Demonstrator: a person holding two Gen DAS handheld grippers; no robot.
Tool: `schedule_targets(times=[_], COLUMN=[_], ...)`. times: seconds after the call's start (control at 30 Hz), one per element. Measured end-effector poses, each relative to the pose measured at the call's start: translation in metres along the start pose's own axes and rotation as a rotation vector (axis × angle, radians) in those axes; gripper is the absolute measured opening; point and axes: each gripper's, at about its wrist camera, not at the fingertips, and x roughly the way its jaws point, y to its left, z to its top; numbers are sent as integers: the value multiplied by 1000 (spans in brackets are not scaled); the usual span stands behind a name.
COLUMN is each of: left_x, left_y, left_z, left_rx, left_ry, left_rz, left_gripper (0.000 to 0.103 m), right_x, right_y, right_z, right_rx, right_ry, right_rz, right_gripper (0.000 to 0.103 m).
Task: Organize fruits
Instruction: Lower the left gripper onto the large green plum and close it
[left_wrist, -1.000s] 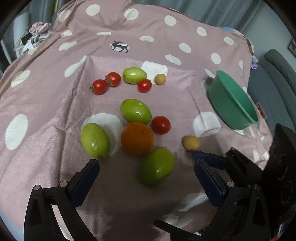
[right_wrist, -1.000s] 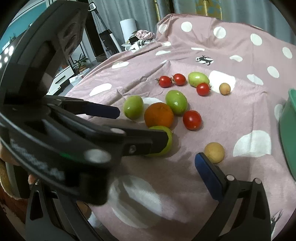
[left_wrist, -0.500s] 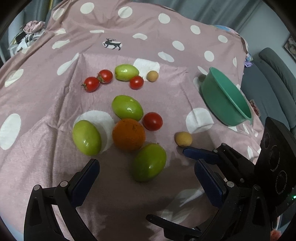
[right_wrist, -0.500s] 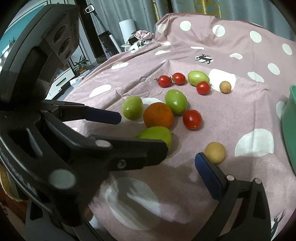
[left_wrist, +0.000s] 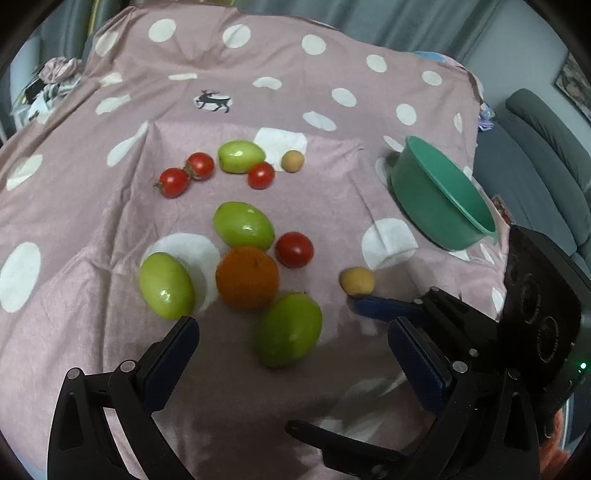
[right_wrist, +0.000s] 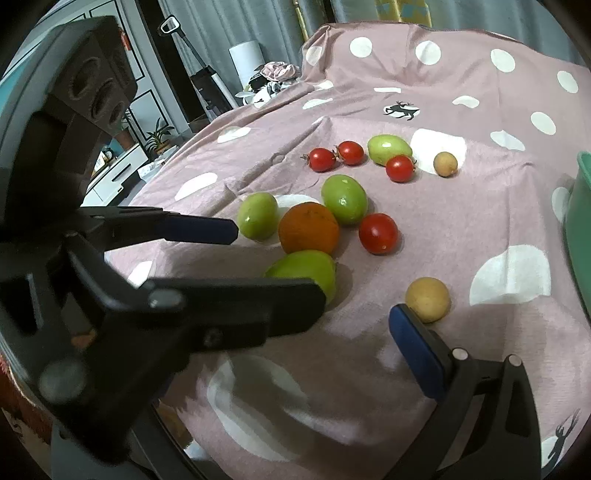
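Note:
Fruits lie loose on a pink polka-dot cloth (left_wrist: 92, 221): an orange (left_wrist: 246, 277), several green fruits such as the nearest one (left_wrist: 289, 334), red tomatoes (left_wrist: 294, 249) and two small tan fruits (left_wrist: 357, 281). My left gripper (left_wrist: 291, 354) is open and empty, hovering just short of the nearest green fruit, which also shows in the right wrist view (right_wrist: 306, 269). My right gripper (right_wrist: 295, 332) is open and empty, its blue right fingertip (right_wrist: 413, 339) beside a tan fruit (right_wrist: 427, 299). The left gripper's body hides the right gripper's left finger.
A green plastic bowl (left_wrist: 439, 195) sits empty at the right of the cloth, tilted toward me; its edge shows in the right wrist view (right_wrist: 580, 221). A grey sofa (left_wrist: 535, 147) stands beyond it. Furniture and a plant stand at the left.
Both grippers have moved a little closer to the fruits, staying open. The fruits have not moved.

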Motion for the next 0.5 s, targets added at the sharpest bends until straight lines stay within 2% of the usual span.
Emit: schedule_targets(times=[0.1,0.27,0.5], left_x=[4,13,23], left_y=[-2,-2,-3], left_z=[0,-2,-4], left_rx=[10,-1,-16], left_ry=[9,32,50], left_rz=[-17,-30,-65], left_gripper=[101,88,87], right_x=[4,9,14], right_y=[-2,-7,-9], right_z=[0,0,3], right_rx=[13,54,83], right_ry=[1,9,-22], right_rz=[6,38,69], right_gripper=[103,101,98])
